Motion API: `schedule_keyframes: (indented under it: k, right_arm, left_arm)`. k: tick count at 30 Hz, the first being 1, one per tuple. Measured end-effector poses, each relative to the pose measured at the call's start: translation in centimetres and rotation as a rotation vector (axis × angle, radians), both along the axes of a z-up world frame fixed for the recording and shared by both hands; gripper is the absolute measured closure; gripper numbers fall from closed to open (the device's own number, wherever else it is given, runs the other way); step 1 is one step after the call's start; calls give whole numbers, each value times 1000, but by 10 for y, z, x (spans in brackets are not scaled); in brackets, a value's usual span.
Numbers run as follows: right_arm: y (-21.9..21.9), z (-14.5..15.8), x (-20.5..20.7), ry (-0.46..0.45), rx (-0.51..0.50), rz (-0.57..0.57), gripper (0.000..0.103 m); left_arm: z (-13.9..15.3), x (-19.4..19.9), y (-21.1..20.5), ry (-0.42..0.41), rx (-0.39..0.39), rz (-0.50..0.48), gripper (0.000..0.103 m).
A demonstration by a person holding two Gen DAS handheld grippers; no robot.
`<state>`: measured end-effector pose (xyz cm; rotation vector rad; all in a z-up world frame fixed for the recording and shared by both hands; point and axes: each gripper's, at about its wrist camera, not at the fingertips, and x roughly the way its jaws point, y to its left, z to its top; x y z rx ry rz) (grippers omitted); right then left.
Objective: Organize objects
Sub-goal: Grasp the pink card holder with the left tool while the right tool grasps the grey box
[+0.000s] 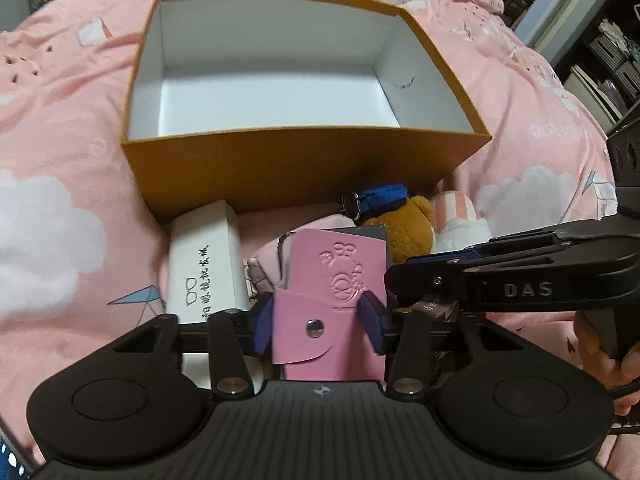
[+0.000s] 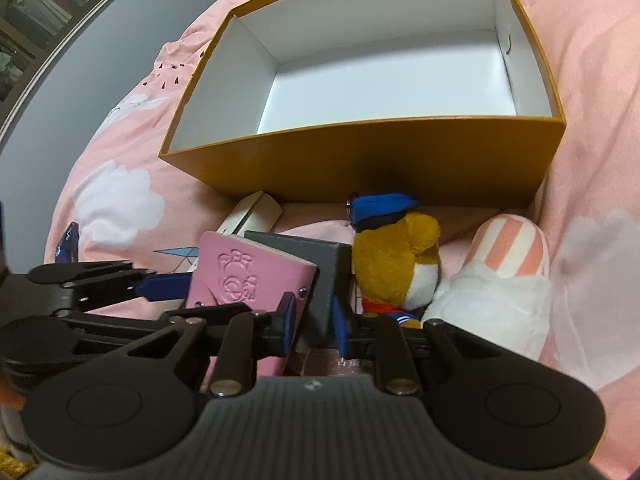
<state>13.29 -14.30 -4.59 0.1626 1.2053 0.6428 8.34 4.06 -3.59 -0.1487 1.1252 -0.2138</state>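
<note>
I have the left gripper (image 1: 322, 322) clamped on the pink snap case (image 1: 320, 300), and the right gripper's (image 2: 312, 320) jaws closed on the grey box (image 2: 316, 268) beside it, ready for the empty orange box (image 1: 280, 168) just beyond on the bed (image 1: 60, 160). Only the right view shows the plush bear (image 2: 400, 268) fully.

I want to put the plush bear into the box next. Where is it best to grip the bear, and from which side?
Probably grip the plush bear across its brown head, coming from above. It lies between the grey box and the striped plush, so its sides are crowded; only its top is free. The blue cap looks too loose to hold.
</note>
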Motion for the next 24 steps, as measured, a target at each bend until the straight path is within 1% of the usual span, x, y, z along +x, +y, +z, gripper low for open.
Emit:
schedule_keyframes:
  k: [1,3,5,7,9,11,14,18,19,21,22,24]
  right_arm:
    - [1,1,-1,-8,-8,2,81]
    - [2,1,-3,-22,-22,0,81]
    - [1,0,-3,-25,-26,-7,81]
    - [0,-2,-3,-27,-34,-18,81]
    - [-1,-3,-3,-25,-32,-24,81]
    - [0,-3,-4,-24,-24,-21,81]
    - [3,-2,-7,-46,-36,-18,81]
    - [1,-2,-5,-48,-27,-30,82]
    - [1,-3,-5,-48,-24,-32,83]
    - [0,-3,-4,-44,-17,-37,84]
    - [-1,-3,-4,-40,-14,-40,84]
    - [-2,-3,-4,-32,-5,-47,84]
  left_arm:
    - [3,-3,0,-10,-1,13,62]
    - [8,-9,0,-22,-23,29,64]
    - [10,-13,0,-23,-54,31,64]
    - [6,-14,1,-4,-94,25,57]
    - [-5,-12,3,35,-101,52,57]
    - [-13,-11,7,49,-102,83,58]
    - [-11,-13,10,32,-118,97,60]
    - [-9,-15,12,18,-142,124,61]
    - [-7,-16,13,9,-146,137,69]
    - [0,-20,14,-25,-153,145,71]
    - [2,-20,12,-35,-150,142,71]
    - [2,-22,8,-46,-117,137,72]
